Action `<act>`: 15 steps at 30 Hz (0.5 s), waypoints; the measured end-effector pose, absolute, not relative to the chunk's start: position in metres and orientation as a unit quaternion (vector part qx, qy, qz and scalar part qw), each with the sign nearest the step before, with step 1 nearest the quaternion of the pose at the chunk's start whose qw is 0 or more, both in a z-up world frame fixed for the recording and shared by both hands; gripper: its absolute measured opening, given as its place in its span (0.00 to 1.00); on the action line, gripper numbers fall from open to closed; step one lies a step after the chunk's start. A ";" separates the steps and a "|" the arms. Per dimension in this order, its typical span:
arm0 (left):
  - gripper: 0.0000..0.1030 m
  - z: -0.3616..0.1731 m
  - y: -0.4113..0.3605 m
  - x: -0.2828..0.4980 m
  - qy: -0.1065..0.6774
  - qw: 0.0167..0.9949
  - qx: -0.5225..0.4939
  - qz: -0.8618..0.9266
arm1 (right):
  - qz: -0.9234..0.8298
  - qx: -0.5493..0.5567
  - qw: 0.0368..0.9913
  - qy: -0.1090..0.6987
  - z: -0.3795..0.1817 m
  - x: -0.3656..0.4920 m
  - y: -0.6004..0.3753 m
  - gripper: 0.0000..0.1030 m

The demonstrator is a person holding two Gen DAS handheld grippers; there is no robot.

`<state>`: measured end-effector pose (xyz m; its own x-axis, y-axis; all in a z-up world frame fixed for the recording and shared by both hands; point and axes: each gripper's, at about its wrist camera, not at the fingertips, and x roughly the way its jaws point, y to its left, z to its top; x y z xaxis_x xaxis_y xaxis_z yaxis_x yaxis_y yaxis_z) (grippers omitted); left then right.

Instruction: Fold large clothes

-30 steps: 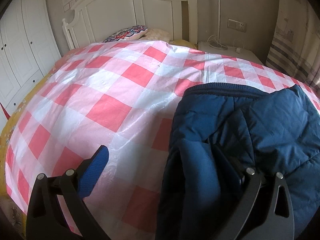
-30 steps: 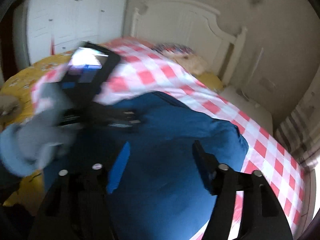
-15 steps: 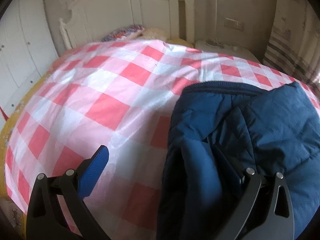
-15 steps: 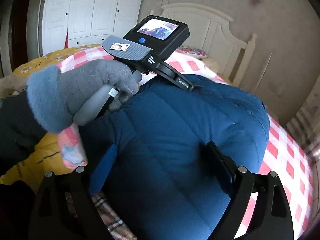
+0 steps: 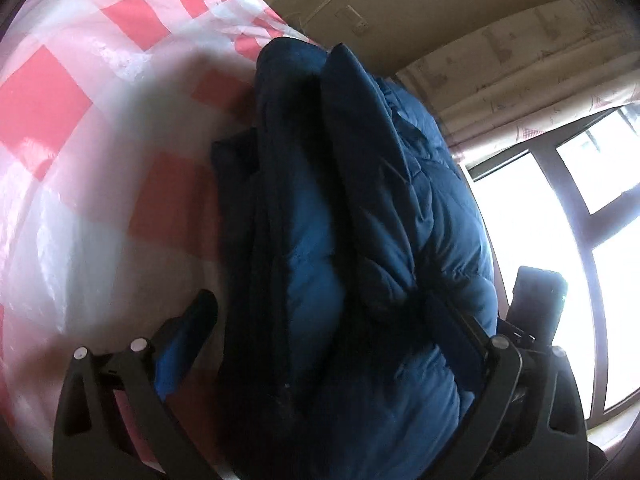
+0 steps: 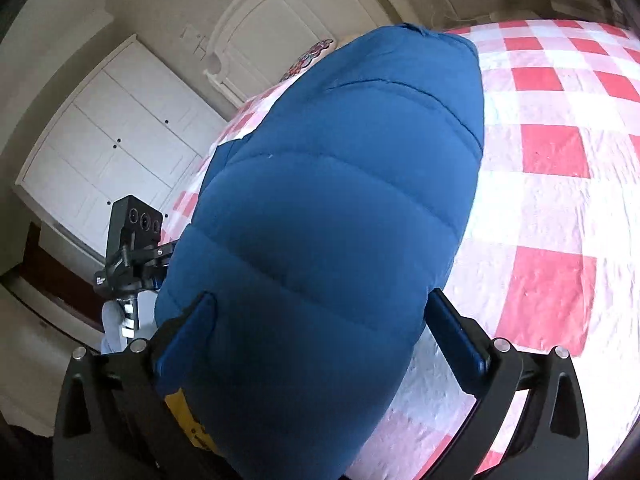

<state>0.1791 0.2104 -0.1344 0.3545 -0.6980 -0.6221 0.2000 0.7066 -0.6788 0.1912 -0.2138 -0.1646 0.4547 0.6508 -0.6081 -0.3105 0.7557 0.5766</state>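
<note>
A navy blue padded jacket (image 5: 360, 240) lies bunched on the red-and-white checked bed cover (image 5: 60, 140). My left gripper (image 5: 328, 328) is wide open, its jaws standing on either side of the jacket's folded edge. In the right wrist view the jacket (image 6: 340, 200) fills the middle as a puffy quilted bulk. My right gripper (image 6: 320, 328) is wide open with the jacket between its jaws. The left gripper's body (image 6: 132, 240) shows at the jacket's left edge, and the right gripper's body (image 5: 536, 304) shows past the jacket's right edge.
A white headboard (image 6: 280, 28) and white wardrobe (image 6: 112, 140) stand behind the bed. A bright window (image 5: 580, 220) with curtains (image 5: 520, 80) is to the right. A patterned pillow (image 6: 308, 56) lies at the bed head.
Both grippers have swung to opposite sides of the jacket and tilted steeply. The left view has turned toward the window. The right gripper has come in close with the jacket between its jaws.
</note>
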 end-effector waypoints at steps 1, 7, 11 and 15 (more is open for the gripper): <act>0.98 -0.134 0.207 0.181 0.497 0.779 -0.252 -0.289 | 0.292 0.194 0.830 0.433 -0.165 0.192 -0.213 0.96; 0.65 -0.118 0.164 0.191 0.469 0.792 -0.248 -0.303 | 0.253 0.138 0.891 0.350 -0.146 0.180 -0.223 0.73; 0.55 -0.095 0.114 0.220 0.443 0.814 -0.218 -0.307 | 0.191 0.080 0.932 0.298 -0.121 0.193 -0.255 0.66; 0.53 -0.082 0.056 0.280 0.434 0.811 -0.228 -0.318 | 0.135 0.067 0.949 0.278 -0.101 0.237 -0.304 0.64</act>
<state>0.2804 0.0559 -0.0821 0.4208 -0.7146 -0.5588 0.3184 0.6931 -0.6467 0.2372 -0.3039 -0.1006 0.8090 0.2941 -0.5090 -0.2195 0.9544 0.2026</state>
